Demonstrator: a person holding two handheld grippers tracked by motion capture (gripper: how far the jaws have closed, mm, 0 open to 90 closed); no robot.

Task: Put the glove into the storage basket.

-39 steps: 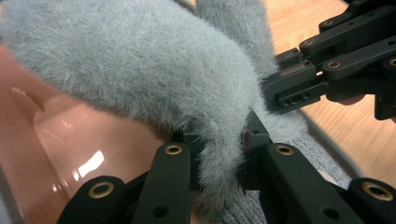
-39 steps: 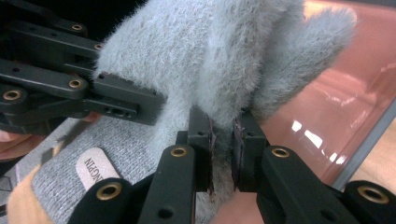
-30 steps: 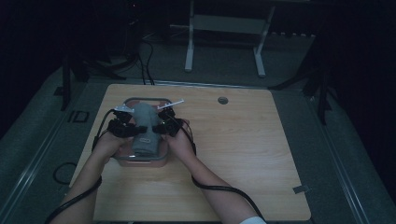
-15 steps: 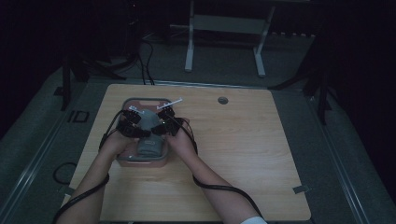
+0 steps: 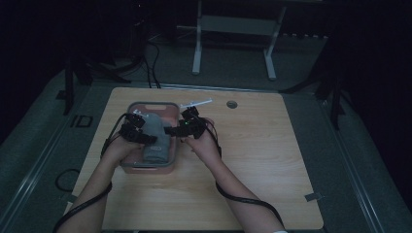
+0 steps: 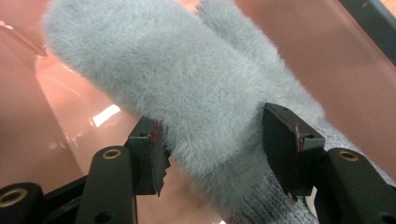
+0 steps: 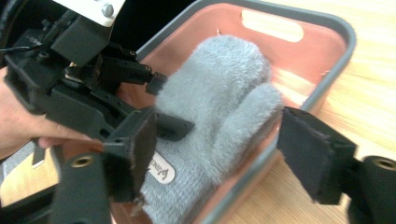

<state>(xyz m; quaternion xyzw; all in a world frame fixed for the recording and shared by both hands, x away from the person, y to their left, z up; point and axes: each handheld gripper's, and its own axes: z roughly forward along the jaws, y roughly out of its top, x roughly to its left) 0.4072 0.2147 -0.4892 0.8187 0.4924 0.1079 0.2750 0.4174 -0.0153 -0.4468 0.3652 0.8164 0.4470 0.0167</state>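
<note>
**Mitten settles into the pink bin**

High view first: a second ago the grey mitten (image 5: pixel 156 138) stood lifted between the two hands above the pink bin (image 5: pixel 171 167); now it lies lengthwise inside it, low between the walls. To me that means the placing is all but done, and what is left is letting go and backing out. The left tongs (image 5: pixel 144 138) hang over the bin's left side, the right tongs (image 5: pixel 174 130) over its right rim, both close against the mitten. The bin sits on the left part of the wooden counter (image 5: pixel 272 160).

Left gripper view: the left tongs (image 6: pixel 212 151) stand spread, one jaw on each side of the mitten (image 6: pixel 187 79) near where the fuzzy hand part meets the knitted cuff. The left jaw seems to brush the fur; the right one looks just clear. Pink bin floor (image 6: pixel 56 121) glows behind.

Right gripper view: the right tongs (image 7: pixel 217 149) are spread wide, straddling the bin's near rim (image 7: pixel 299 109) and pinching nothing. The mitten (image 7: pixel 219 98) rests in the bin, thumb lobe lying alongside the main body, fluffy pale grey-blue pile, a ribbed cuff with a small light label toward the camera. The left tongs (image 7: pixel 159 105) reach in from the left, touching its side.
</note>
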